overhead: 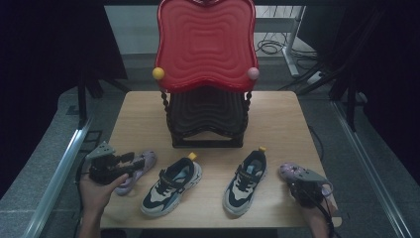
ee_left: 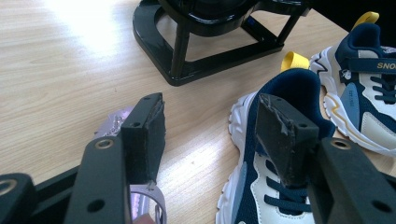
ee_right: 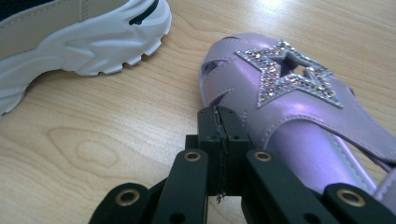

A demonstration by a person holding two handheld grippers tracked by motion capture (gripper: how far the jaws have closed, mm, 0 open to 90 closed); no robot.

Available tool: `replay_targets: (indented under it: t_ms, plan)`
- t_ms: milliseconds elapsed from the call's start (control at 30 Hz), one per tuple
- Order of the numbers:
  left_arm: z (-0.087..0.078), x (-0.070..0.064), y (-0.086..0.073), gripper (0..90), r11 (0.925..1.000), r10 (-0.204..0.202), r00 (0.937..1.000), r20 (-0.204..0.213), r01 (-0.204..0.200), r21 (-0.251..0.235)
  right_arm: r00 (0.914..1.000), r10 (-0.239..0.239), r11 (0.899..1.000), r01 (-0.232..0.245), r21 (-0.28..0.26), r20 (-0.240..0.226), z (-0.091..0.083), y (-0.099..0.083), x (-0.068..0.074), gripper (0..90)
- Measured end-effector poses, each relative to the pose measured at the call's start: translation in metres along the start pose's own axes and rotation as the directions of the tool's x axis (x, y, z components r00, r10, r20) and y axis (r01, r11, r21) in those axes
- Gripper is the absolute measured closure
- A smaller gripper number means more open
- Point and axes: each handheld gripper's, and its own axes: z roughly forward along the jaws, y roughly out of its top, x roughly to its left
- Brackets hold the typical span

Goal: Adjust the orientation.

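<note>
Two grippers flank the shoes: the left gripper, jaws apart, hovers over the purple sandal at lower left, likely about to grasp it, needing descent; the right gripper rests closed beside its mate.

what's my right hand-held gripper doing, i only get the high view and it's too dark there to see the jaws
Observer: In the right gripper view, the right hand-held gripper has its jaws pressed together with nothing between them. They sit close beside the toe of the right purple sandal.
Operator: ok and is the left one shut too
Observer: No. In the left gripper view, the left hand-held gripper is open with its jaws wide apart. The left purple sandal shows under one jaw and a navy sneaker behind the other.
</note>
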Motion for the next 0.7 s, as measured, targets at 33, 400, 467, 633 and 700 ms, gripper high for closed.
replay_targets:
  t_ms: [33, 400, 467, 633, 700]
  plan:
    - [0.0007, -0.0002, -0.0002, 42.6, 1.0000, 0.001, 1.0000, 0.001, -0.001, 0.002, 1.0000, 0.004, 1.000, -0.004, -0.001, 0.006, 0.0008, 0.0005, 0.0007, 90.0]
    - [0.0029, -0.0007, -0.0004, 42.6, 0.9999, 0.004, 1.0000, 0.003, -0.004, 0.012, 0.9983, 0.014, 1.000, -0.013, -0.027, 0.057, 0.0073, 0.0059, 0.0074, 89.9]
    - [0.0037, -0.0010, -0.0006, 42.5, 0.9999, 0.000, 1.0000, 0.003, 0.000, 0.014, 0.9980, 0.010, 1.000, -0.008, -0.030, 0.062, 0.0070, 0.0060, 0.0080, 89.7]
    - [0.0057, -0.0018, -0.0007, 42.4, 0.9998, 0.000, 1.0000, 0.007, 0.000, 0.018, 0.9984, 0.006, 0.999, -0.003, -0.045, 0.056, 0.0034, 0.0069, 0.0091, 88.9]
    - [0.0053, -0.0018, -0.0007, 42.3, 0.9999, -0.002, 1.0000, 0.007, 0.001, 0.016, 0.9990, 0.013, 0.998, -0.010, -0.062, 0.042, -0.0008, 0.0078, 0.0090, 88.8]
